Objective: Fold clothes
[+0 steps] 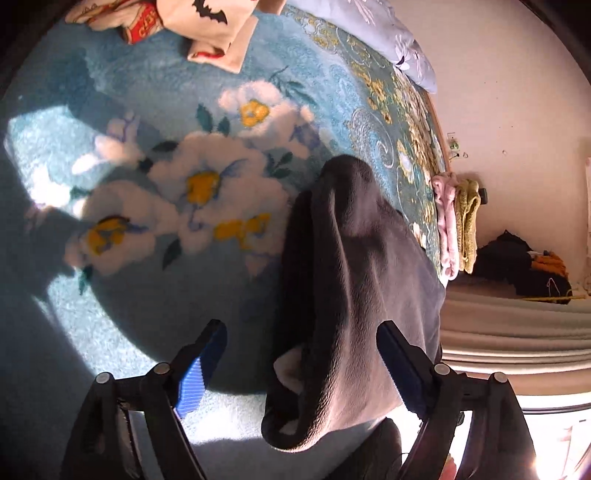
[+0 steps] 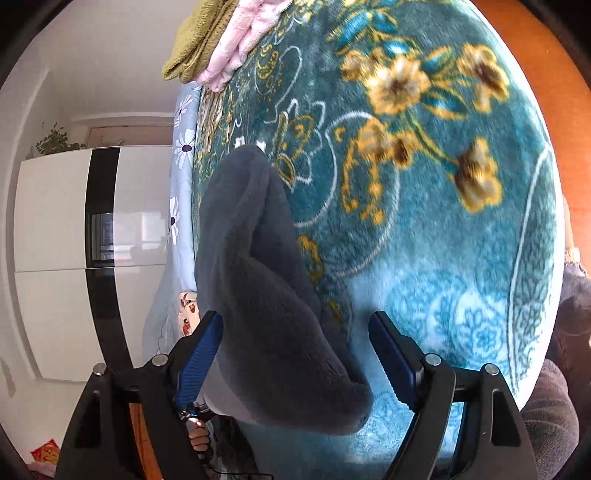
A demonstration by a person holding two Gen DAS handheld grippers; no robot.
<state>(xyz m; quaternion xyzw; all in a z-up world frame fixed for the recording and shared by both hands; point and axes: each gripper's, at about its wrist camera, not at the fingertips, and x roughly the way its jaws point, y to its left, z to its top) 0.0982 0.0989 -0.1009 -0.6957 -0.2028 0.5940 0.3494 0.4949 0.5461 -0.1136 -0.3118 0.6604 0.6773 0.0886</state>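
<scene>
The left gripper [image 1: 301, 354] hung over a bed covered by a teal flowered blanket [image 1: 155, 295], its jaws spread wide. A dark grey fleece garment [image 1: 354, 258] lay bunched between the blue pads [image 1: 397, 363], running up from about 6 o'clock toward the centre of the left wrist view and resting against the right-hand pad; whether the jaws had any real hold on it could not be told. At 12 o'clock a cream garment with a black bat print [image 1: 218, 26] lay on the blanket. At 3 o'clock a pink cloth [image 1: 447, 221] and a mustard cloth [image 1: 467, 221] hung over the bed's edge.

The right gripper [image 2: 295, 354] was also wide open, with the same grey garment [image 2: 266, 295] heaped between its fingers [image 2: 201, 354] and touching the left one. A white wardrobe [image 2: 51, 240] stood at 9 o'clock.
</scene>
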